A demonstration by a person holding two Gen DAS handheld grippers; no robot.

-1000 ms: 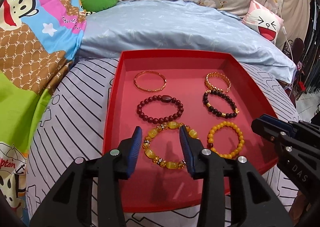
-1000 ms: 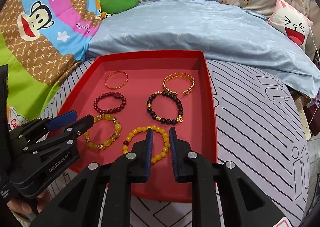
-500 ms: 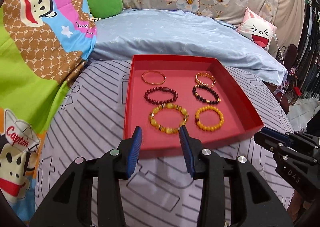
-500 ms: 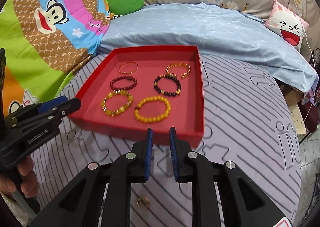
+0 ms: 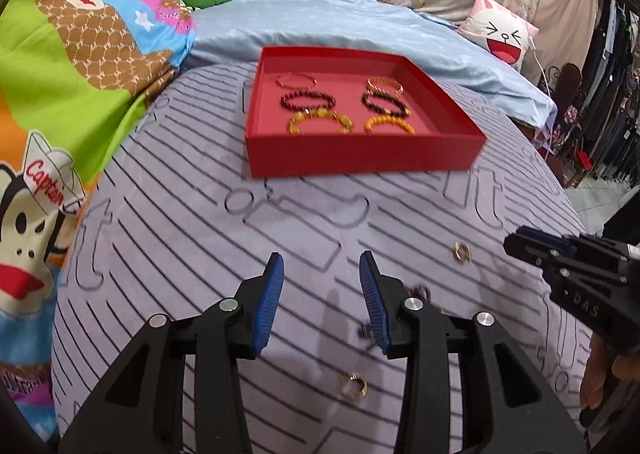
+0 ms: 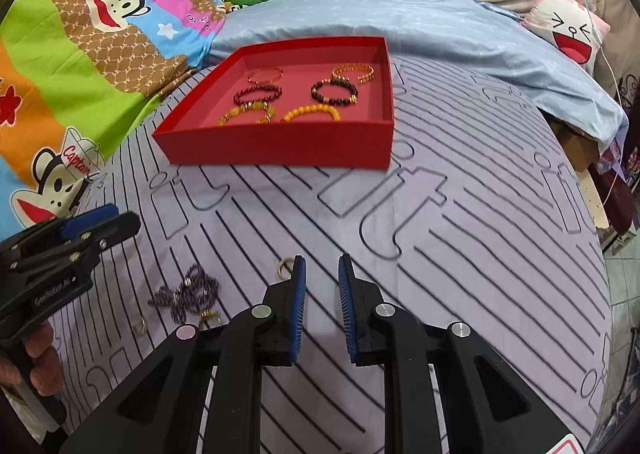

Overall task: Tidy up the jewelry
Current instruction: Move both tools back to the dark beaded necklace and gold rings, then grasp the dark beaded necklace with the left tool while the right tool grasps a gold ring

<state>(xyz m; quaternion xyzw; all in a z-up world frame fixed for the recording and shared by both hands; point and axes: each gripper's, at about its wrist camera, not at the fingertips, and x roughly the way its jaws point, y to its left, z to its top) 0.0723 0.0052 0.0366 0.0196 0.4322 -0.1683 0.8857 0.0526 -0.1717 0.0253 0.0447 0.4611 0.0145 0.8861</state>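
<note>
Red tray (image 5: 360,157): on the striped bedspread (image 6: 480,213), toward its far edge by the blue quilt (image 6: 400,25); six bracelets (image 6: 256,95) inside in two rows, blurred, near ones half hidden by the wall. Open cloth between tray and near edge. Loose there: purple bead string (image 6: 188,292), partly behind the left gripper (image 5: 320,282); three gold rings (image 5: 354,384). Left gripper: jaws moderately apart, empty. Right gripper (image 6: 322,278): narrow gap, empty, a ring (image 6: 284,268) just beside its left finger.
</note>
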